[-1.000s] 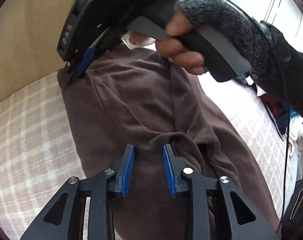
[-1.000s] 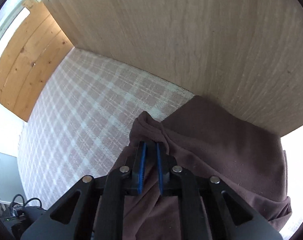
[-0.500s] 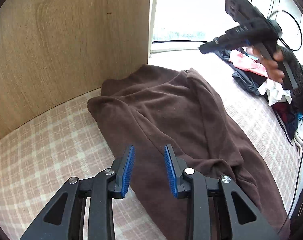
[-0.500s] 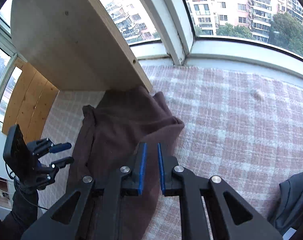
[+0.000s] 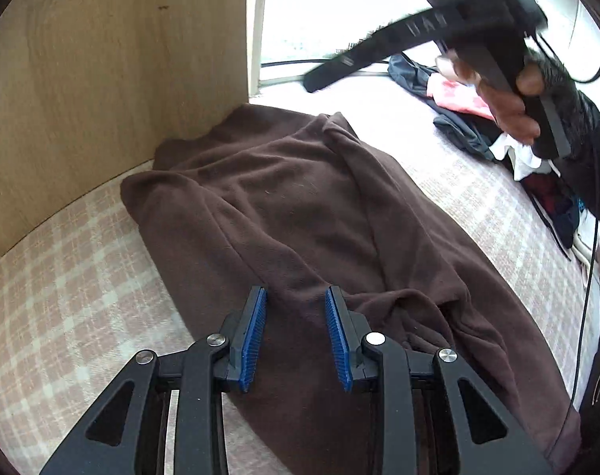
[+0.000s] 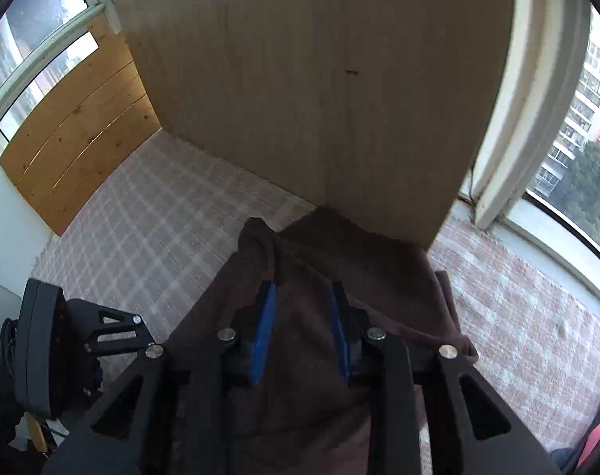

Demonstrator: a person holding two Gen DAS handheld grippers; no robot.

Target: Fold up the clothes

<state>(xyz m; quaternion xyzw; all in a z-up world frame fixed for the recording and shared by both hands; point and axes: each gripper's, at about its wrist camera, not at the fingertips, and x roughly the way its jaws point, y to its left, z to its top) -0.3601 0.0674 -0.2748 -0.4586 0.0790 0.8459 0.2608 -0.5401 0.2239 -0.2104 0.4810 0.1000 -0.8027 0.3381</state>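
Left wrist view: shows left gripper (image 5: 296, 332) poised above near end of brown garment (image 5: 300, 213), jaws spread, blue pads (image 5: 252, 340) clear of cloth, nothing pinched. Suggests a release after a fold, or a pause before choosing the next edge. Shows right gripper (image 5: 379, 55) raised over far side of bed, gripped by a hand (image 5: 509, 99) in a fingerless glove.

Right wrist view: shows right gripper (image 6: 301, 328) above garment (image 6: 339, 277), jaws opening, no cloth between pads, so fabric lies free.

Places garment lengthwise on checked bedcover (image 5: 62, 277), far end bunched against wooden panel (image 5: 101, 59), sides turned inward, folding judged partly done.

Shows unsorted clothes pile (image 5: 478, 118) at bed's right edge, presumably awaiting folding. Shows window (image 6: 577, 118) beyond panel, with buildings and trees outside.
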